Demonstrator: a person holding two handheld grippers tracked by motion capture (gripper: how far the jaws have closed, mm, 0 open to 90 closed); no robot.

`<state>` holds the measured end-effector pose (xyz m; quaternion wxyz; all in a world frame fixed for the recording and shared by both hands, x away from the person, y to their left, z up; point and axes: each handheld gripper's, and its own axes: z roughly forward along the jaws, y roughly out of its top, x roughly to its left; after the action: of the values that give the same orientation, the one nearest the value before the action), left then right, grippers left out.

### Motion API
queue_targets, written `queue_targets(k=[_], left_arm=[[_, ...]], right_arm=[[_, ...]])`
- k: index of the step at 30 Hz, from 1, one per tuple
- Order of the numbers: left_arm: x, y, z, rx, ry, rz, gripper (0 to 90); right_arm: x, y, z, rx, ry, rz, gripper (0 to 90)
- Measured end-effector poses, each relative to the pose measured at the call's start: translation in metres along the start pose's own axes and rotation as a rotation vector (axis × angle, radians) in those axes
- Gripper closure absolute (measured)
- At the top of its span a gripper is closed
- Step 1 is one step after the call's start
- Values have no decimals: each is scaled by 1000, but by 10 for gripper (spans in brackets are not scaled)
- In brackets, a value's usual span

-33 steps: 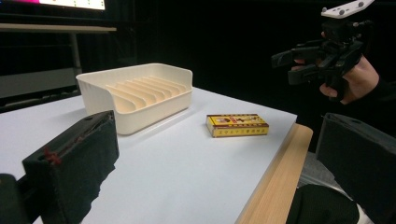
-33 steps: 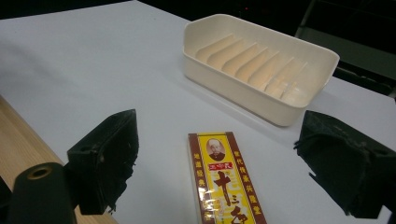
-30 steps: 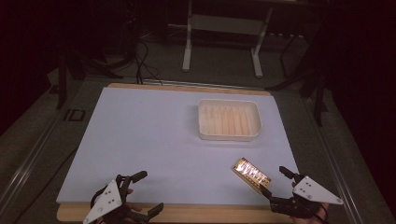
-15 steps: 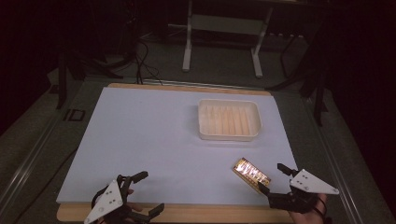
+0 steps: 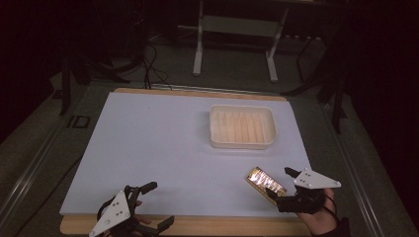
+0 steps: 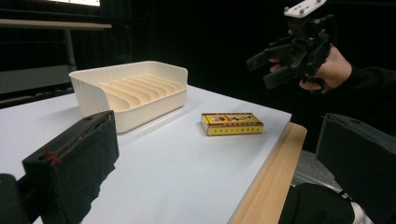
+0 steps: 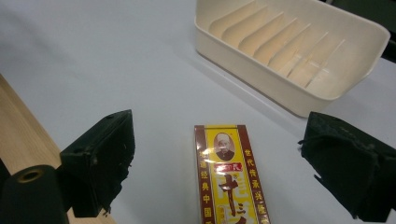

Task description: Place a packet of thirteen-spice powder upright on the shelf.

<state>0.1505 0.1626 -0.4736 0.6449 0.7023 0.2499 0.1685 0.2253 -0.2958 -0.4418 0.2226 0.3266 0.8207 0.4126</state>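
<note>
Hovering open and empty at the table's [image 5: 148, 143] near left edge: left hand-held gripper [image 5: 148, 205]. Sitting mid-right, cream ribbed tray [image 5: 241, 127]. Lying flat just before right hand-held gripper [image 5: 284, 185], untouched: yellow box [image 5: 266, 182]. Having just widened, those jaws, gaping around nothing.

You pulled your right gripper [image 5: 286, 186] back off the yellow box [image 5: 266, 183] toward the table's near right corner, its jaws having just been opening wider, so the box lay flat and untouched between the spread pads.
</note>
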Motion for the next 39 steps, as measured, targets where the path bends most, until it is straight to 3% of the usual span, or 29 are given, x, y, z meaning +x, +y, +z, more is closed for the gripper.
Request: queue_targets(k=[5, 26, 39], left_arm=[[0, 0, 0, 0, -4, 0, 0], [1, -1, 0, 0, -11, -8, 0], [1, -1, 0, 5, -15, -6, 0]], right_arm=[[-4, 2, 12, 43, 31, -2, 100], [-21, -3, 68, 206, 74, -38, 121], [-27, -17, 89, 324, 71, -23, 121]])
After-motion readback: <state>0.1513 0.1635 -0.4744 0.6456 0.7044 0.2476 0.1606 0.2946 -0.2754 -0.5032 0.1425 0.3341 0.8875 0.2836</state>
